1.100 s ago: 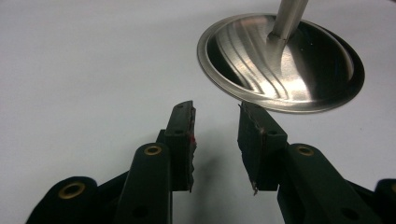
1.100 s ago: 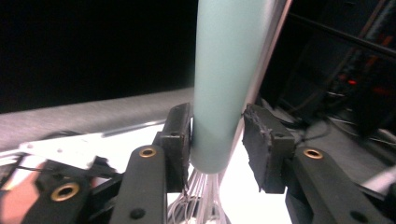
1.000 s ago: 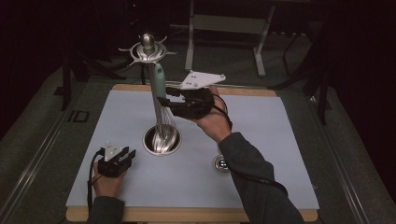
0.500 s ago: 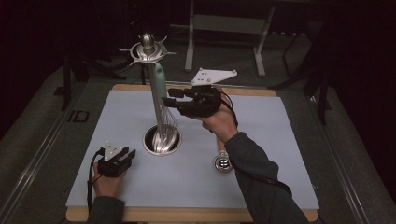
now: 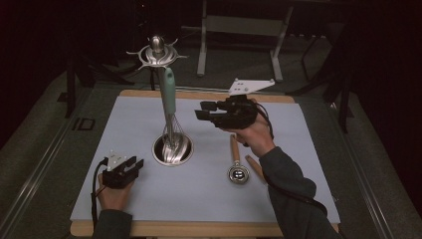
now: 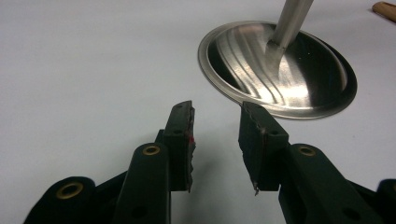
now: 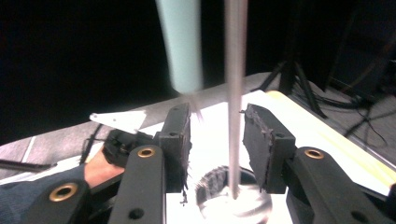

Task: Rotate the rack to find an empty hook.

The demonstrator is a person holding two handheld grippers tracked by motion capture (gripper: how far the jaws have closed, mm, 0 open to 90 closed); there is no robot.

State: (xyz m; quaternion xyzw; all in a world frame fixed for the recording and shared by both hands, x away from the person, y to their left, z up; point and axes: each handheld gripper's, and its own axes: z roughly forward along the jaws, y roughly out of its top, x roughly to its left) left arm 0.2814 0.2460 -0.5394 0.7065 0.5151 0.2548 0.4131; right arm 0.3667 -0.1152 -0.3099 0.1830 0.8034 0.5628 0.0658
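Right gripper (image 5: 203, 110): half open, empty, jaws just narrowed with nothing between, right of teal-handled wire whisk (image 5: 169, 99) hanging on steel pole stand with round base (image 5: 172, 150). To seize well: level the jaws, centre on the handle. Left gripper (image 5: 133, 164): open, empty, left of base. Wooden-handled scoop (image 5: 237, 169) right of base. No writing legible.

Teal-handled whisk (image 5: 169, 107) — hanging upright over steel base (image 5: 159, 155)

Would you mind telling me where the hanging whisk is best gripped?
Probably its mint handle, approached level from the right gripper side: it hangs upright from the stand's hook, straight and firm, while the wire loops below sit in the stand's base.
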